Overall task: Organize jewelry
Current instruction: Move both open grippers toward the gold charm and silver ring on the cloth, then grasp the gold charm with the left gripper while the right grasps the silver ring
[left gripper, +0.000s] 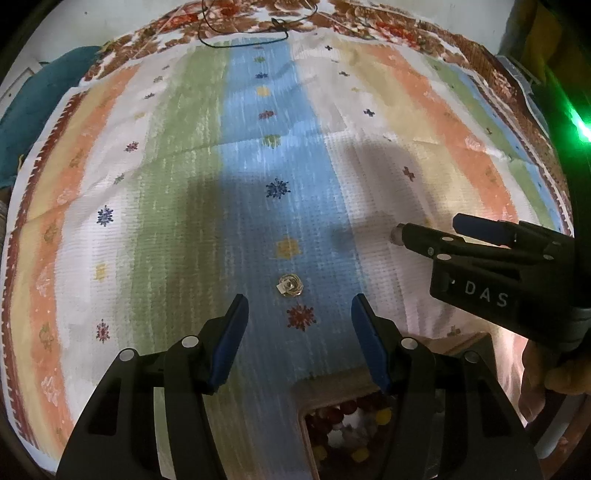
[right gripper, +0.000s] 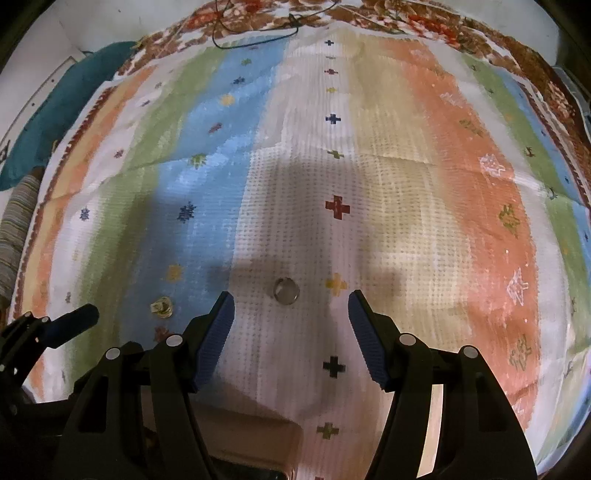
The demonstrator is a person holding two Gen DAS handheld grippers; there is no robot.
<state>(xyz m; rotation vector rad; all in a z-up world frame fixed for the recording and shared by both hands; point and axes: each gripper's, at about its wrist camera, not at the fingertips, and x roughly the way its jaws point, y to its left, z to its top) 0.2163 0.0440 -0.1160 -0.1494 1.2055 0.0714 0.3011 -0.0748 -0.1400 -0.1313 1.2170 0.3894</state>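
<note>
The left hand-held gripper (left gripper: pixel 297 317) has its jaws spread wide with nothing between them, and a small gold-toned ring with a square setting (left gripper: pixel 290 285) lies on the blue stripe of the striped cloth (left gripper: pixel 177 192) just ahead of its fingertips, roughly centred between them and touching neither. Below and slightly right of that gripper, close under its right finger, a wooden jewelry box (left gripper: pixel 332 391) shows an open compartment holding red, yellow and white beads (left gripper: pixel 345 417). The right hand-held gripper (right gripper: pixel 290 317) is likewise wide open and holds nothing; a plain silver ring (right gripper: pixel 286 290) rests on the white stripe of the cloth just beyond its fingertips, nearer the left finger than the right, clear of both. From the right wrist view the gold-toned ring sits well off to the left of this gripper, on the blue stripe, beside the tip of the left gripper. In the left wrist view the right gripper enters from the right side, with the silver ring at its tip. A thin black cord (left gripper: pixel 255 35) lies at the far edge of the cloth.
</note>
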